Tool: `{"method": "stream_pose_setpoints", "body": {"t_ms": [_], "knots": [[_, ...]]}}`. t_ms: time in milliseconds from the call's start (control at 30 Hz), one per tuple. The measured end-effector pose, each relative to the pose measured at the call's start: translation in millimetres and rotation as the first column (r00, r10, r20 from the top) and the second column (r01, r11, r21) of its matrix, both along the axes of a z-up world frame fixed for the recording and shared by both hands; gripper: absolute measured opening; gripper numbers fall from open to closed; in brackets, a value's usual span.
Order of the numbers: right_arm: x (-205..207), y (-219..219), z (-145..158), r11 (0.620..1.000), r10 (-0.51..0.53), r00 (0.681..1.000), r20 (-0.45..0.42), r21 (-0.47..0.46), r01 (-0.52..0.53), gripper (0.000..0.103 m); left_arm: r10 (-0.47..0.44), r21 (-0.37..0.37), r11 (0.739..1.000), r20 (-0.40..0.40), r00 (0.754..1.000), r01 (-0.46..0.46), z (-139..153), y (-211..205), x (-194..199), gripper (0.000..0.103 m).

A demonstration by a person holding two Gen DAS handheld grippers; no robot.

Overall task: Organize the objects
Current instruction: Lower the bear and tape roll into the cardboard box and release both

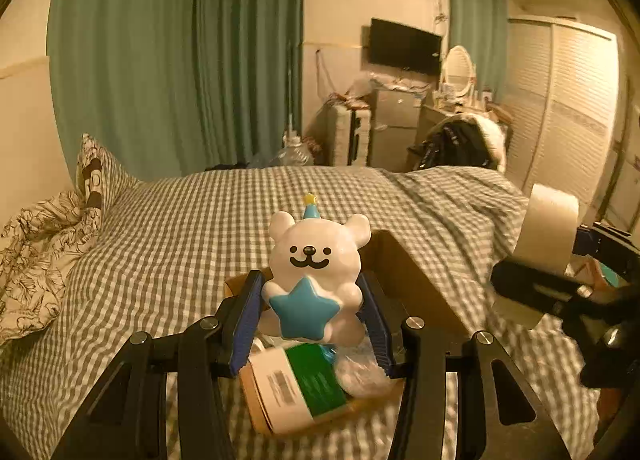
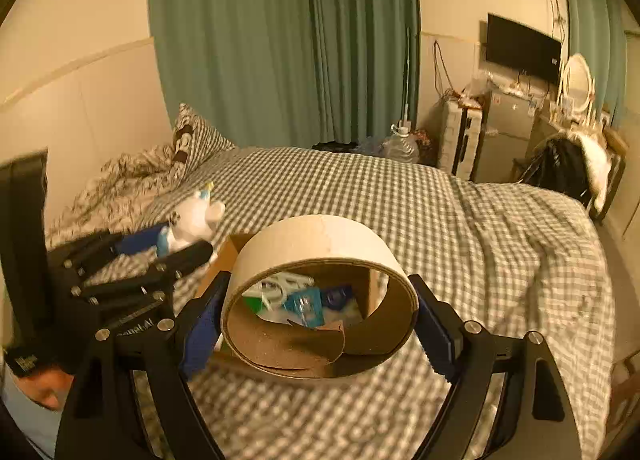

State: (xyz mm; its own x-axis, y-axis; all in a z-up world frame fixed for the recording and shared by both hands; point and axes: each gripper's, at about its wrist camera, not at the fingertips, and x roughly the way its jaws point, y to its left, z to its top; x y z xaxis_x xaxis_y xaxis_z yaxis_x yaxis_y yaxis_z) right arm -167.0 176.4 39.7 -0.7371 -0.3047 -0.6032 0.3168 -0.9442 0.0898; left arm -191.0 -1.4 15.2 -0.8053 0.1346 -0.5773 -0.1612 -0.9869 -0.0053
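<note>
My left gripper (image 1: 310, 296) is shut on a white bear figure (image 1: 316, 260) that holds a blue star, and keeps it above an open cardboard box (image 1: 404, 272) on the checked bed. In the right wrist view the bear (image 2: 196, 220) shows at the left, above the box's left edge. My right gripper (image 2: 320, 312) is shut on a wide tape roll (image 2: 320, 244) held over the same box (image 2: 236, 248). The tape roll also shows in the left wrist view (image 1: 548, 228) at the right. The box holds a green and white carton (image 1: 300, 388) and several small packets.
The bed (image 1: 200, 228) has a grey checked cover, with pillows (image 1: 96, 172) and a floral duvet at the left. Green curtains hang behind. A chair with dark clothes (image 1: 460, 144), a small fridge, a dresser and a wardrobe stand at the right.
</note>
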Motion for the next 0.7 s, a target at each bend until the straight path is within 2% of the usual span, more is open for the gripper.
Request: {"method": "stream_pose_setpoints", "body": {"t_ms": [133,300,500,600,633,667,700], "knots": [[-45.8,-6.6,-14.7,0.999,-0.005,0.999,0.045,-0.037,0.006,0.085,0.002,-0.012,1.000,0.055,0.998,-0.002,-24.3,-4.3,-37.1,0.049],[-95.1,-17.8,-49.3,0.999,-0.016,0.993,0.118,-0.029,0.019,0.085,-0.003,-0.013,1.000,0.122,0.993,0.005,-61.8,-7.8,-68.8,0.049],[-118.2,-24.5,-80.1,1.000,-0.003,0.987,0.158,-0.026,0.007,0.086,-0.034,-0.011,0.999,0.160,0.986,0.036,-86.0,-4.2,-79.1,0.049],[-117.3,-23.1,-83.1,1.000,-0.023,0.993,0.119,-0.017,0.025,0.096,-0.044,-0.023,0.999,0.168,0.985,0.049,-92.3,-1.5,-79.0,0.051],[-116.8,-23.5,-81.3,0.999,-0.029,0.994,0.106,-0.014,0.031,0.097,-0.045,-0.026,0.998,0.167,0.985,0.050,-92.7,-0.6,-78.4,0.054],[-115.5,-22.0,-78.7,0.999,-0.033,0.995,0.097,-0.015,0.035,0.099,-0.045,-0.030,0.998,0.166,0.985,0.050,-92.4,0.0,-77.8,0.064],[-116.7,-20.2,-76.4,0.999,-0.036,0.995,0.098,-0.016,0.038,0.100,-0.037,-0.036,0.998,0.158,0.987,0.043,-90.6,0.6,-75.7,0.069]]}}
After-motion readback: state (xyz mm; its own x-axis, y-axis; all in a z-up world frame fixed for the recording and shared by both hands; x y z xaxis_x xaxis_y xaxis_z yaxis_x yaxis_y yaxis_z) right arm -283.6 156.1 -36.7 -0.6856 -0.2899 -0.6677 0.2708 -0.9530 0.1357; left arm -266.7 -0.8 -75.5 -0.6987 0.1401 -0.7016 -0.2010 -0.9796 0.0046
